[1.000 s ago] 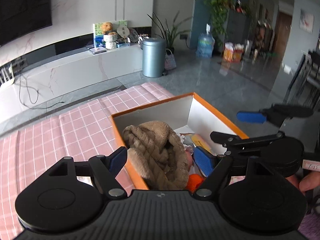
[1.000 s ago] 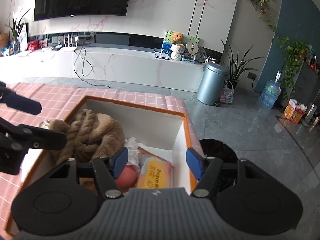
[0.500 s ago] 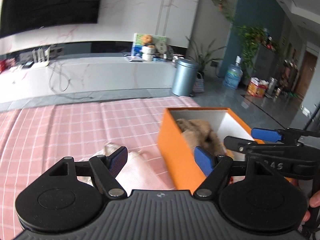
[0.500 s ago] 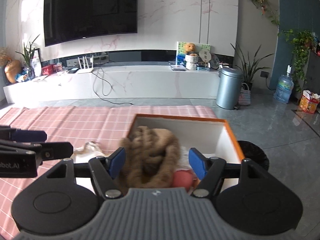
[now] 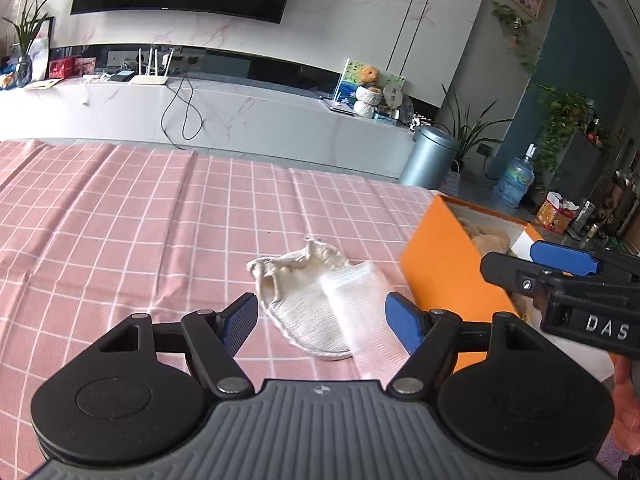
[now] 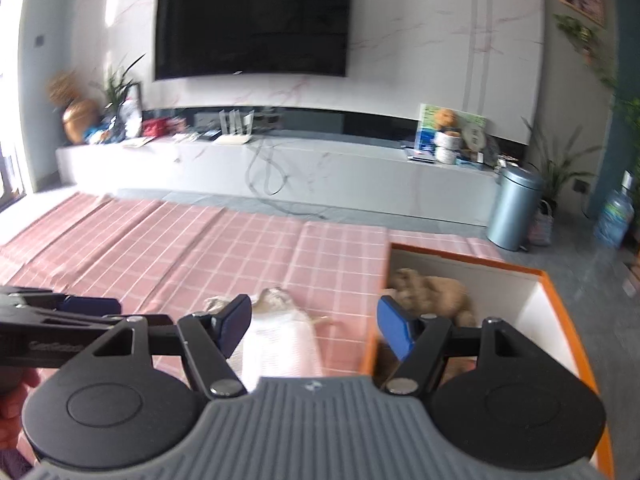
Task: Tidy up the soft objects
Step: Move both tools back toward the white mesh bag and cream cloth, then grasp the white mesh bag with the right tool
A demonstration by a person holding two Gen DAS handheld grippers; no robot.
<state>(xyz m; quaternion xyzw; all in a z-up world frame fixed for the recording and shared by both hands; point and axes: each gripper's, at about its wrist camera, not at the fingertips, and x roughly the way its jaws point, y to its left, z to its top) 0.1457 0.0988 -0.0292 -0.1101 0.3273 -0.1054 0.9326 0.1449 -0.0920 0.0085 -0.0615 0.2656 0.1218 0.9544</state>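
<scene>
The left gripper (image 5: 322, 322) is hanging with its jaws spread wide and nothing between the blue pads (image 5: 402, 330). Just ahead of them a cream cloth (image 5: 308, 300) is lying on the pink checked tablecloth (image 5: 140, 220), with a pale folded towel (image 5: 366, 312) overlapping its right edge. The towel is sitting just beside the orange box (image 5: 444, 276), which is standing at the right end of the table. The right gripper (image 6: 314, 324) is also gaping wide, gripping nothing, and is hovering over the towel (image 6: 280, 348) and the near left corner of the box (image 6: 556, 292). Inside the box a brown knitted item (image 6: 432, 292) is lying against the left wall. Each gripper is showing at the edge of the other's view, the right one to the right, partly in front of the box. Beyond the table a white TV bench (image 5: 240, 120) is running along the marble wall under a dark TV (image 6: 252, 20), and a grey bin (image 5: 428, 158) is standing on the floor at its right end
</scene>
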